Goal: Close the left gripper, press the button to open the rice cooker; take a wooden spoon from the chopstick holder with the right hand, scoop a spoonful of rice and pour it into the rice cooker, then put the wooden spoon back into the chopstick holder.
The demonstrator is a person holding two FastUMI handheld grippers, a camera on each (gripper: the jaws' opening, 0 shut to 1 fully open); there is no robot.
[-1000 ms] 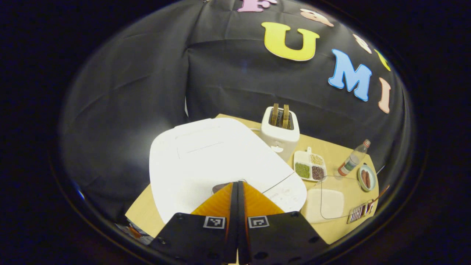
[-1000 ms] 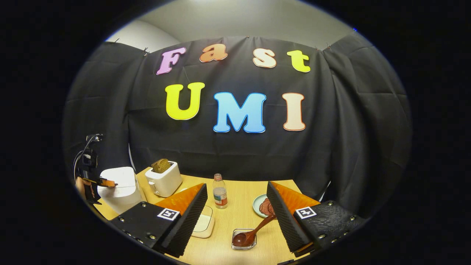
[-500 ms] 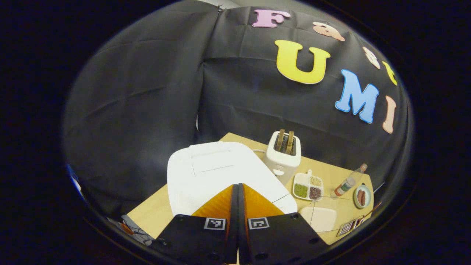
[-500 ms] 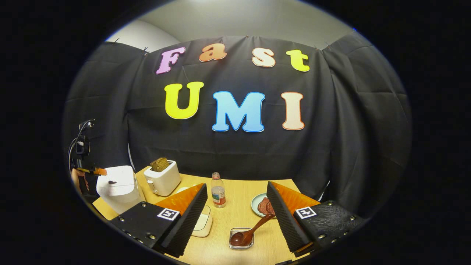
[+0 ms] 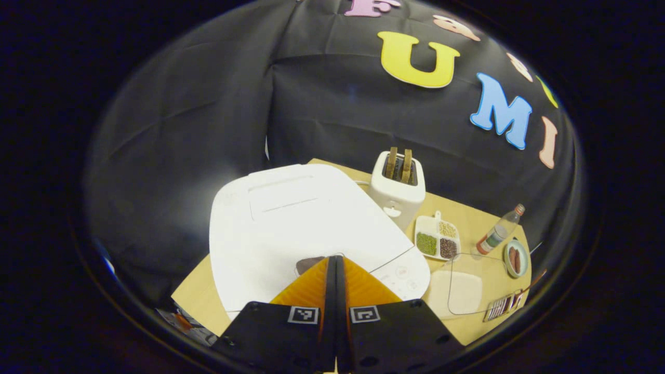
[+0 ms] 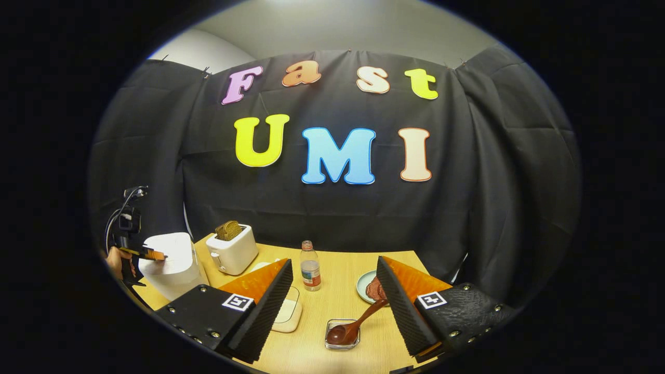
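Table [image 6: 337, 270] carries everything. Biggest item: white rice cooker [image 5: 291, 223] at the table's left end, lid down, dark button [image 5: 307, 264] near its front edge. Left tongs [image 5: 335, 259] pressed together, tips at the button; contact can't be confirmed in the left gripper view; in the right gripper view those tongs [image 6: 151, 254] sit on the cooker [image 6: 169, 262] top, held by a hand [image 6: 117, 262]. White toaster [image 5: 397, 187] with bread slices stands just behind-right of the cooker. Right tongs [image 6: 332, 291] spread wide, empty, above the table's near side. Clear lidded container [image 6: 291, 311] near the left finger. Bottle [image 6: 310, 270] upright mid-table, small plate [image 6: 363, 285] beside it. Wooden spoon [image 6: 356, 326] between the fingers: bowl down in a small clear holder [image 6: 340, 337], handle leaning up to the right toward the plate, long axis diagonal. Divided grain dish [image 5: 437, 240] by the toaster.
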